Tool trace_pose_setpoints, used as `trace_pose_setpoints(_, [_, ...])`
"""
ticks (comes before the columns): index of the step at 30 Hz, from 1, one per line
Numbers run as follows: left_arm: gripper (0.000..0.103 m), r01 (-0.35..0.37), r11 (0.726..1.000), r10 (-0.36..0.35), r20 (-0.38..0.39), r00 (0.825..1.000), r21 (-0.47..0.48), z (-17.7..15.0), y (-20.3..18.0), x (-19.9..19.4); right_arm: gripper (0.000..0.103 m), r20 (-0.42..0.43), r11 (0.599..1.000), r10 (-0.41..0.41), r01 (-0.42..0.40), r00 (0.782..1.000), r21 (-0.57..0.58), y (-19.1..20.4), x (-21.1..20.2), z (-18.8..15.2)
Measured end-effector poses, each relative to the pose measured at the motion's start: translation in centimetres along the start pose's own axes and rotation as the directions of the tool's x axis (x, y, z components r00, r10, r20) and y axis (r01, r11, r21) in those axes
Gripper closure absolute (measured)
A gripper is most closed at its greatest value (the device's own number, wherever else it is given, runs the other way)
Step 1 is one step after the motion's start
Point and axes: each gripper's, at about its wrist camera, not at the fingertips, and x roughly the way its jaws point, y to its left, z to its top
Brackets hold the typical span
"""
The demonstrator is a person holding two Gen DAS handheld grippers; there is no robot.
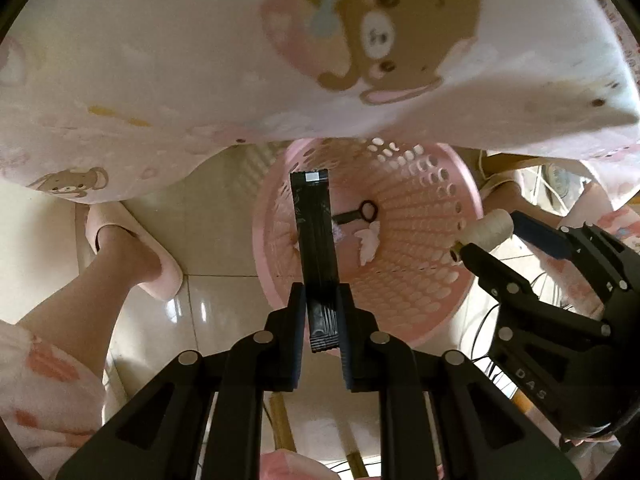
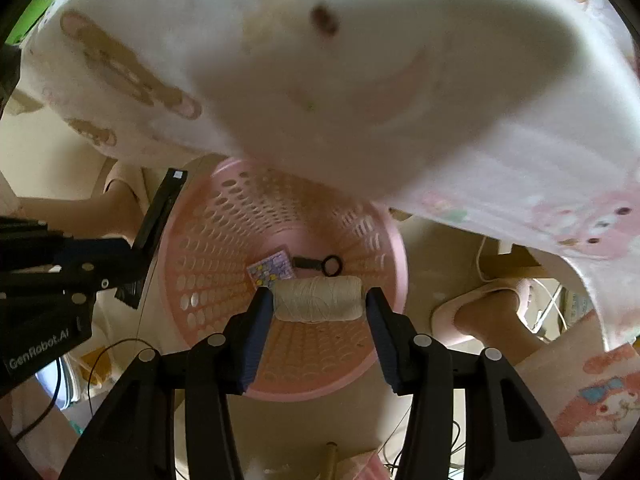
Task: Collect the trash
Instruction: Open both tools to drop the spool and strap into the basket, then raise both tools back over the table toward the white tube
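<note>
Thread spool (image 2: 318, 298) light, firm, rolls easily: right hand-held gripper (image 2: 318, 300) clamps it end to end. Left hand-held gripper (image 1: 322, 316) pinches stiff, slick black sachet (image 1: 314, 248) low, above pink basket (image 1: 472, 200).

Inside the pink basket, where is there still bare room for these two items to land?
The pink basket floor is crowded at its centre: black key, patterned card. Bare floor remains along the perforated wall around them. Left gripper holds the black strip; right gripper the thread spool.
</note>
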Motion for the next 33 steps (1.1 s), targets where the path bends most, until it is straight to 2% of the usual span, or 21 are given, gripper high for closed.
trace_pose_setpoints(6, [0.088, -0.006, 1.0, 0.006, 0.006, 1.0, -0.014, 0.1, 0.7, 0.3, 0.052, -0.006, 1.0, -0.002, 0.002, 1.0, -0.02, 0.1, 0.4, -0.2])
trace_pose_setpoints(9, [0.077, -0.005, 1.0, 0.006, 0.02, 1.0, -0.014, 0.2, 0.6, -0.1, 0.052, -0.013, 1.0, 0.006, -0.006, 1.0, -0.006, -0.1, 0.4, -0.1])
trace_pose_setpoints(13, [0.076, -0.016, 1.0, 0.016, 0.041, 0.999, -0.002, 0.3, 0.5, -0.6, 0.049, -0.015, 1.0, 0.003, -0.003, 1.0, 0.011, -0.5, 0.4, -0.1])
trace_pose_setpoints(14, [0.075, -0.019, 1.0, 0.019, 0.048, 0.999, -0.004, 0.4, 0.5, -0.7, 0.045, -0.009, 1.0, 0.009, -0.009, 1.0, 0.022, -0.6, 0.4, 0.0])
trace_pose_setpoints(16, [0.075, -0.024, 1.0, 0.025, 0.07, 0.997, -0.011, 0.5, 0.6, -1.2, 0.042, 0.0, 0.999, 0.012, -0.012, 1.0, 0.044, -0.9, 0.3, 0.0])
trace_pose_setpoints(21, [0.073, -0.053, 0.998, 0.058, 0.149, 0.987, -0.037, 0.6, 1.1, -3.3, 0.041, 0.022, 0.998, 0.008, -0.009, 1.0, 0.058, -1.3, -0.6, 0.1])
trace_pose_setpoints(25, [0.067, -0.069, 0.997, 0.076, 0.245, 0.966, -0.034, 0.3, 1.2, -5.7, 0.04, 0.062, 0.999, -0.008, 0.005, 0.998, 0.047, -1.1, -1.7, -0.1])
trace_pose_setpoints(28, [0.06, -0.104, 0.995, 0.099, 0.335, 0.937, -0.004, -0.4, 0.6, -7.6, 0.039, 0.105, 0.999, -0.002, -0.002, 0.994, 0.032, -0.9, -3.1, -0.4])
trace_pose_setpoints(31, [0.048, -0.131, 0.991, 0.113, 0.423, 0.899, 0.014, -1.1, -0.1, -9.3, 0.039, 0.149, 0.999, -0.001, -0.004, 0.989, 0.033, -1.0, -4.6, -0.7])
trace_pose_setpoints(33, [0.034, -0.112, 0.994, 0.098, 0.462, 0.881, 0.003, -1.4, 0.0, -10.3, 0.039, 0.197, 0.999, -0.009, 0.002, 0.98, 0.036, -1.2, -5.9, -0.8])
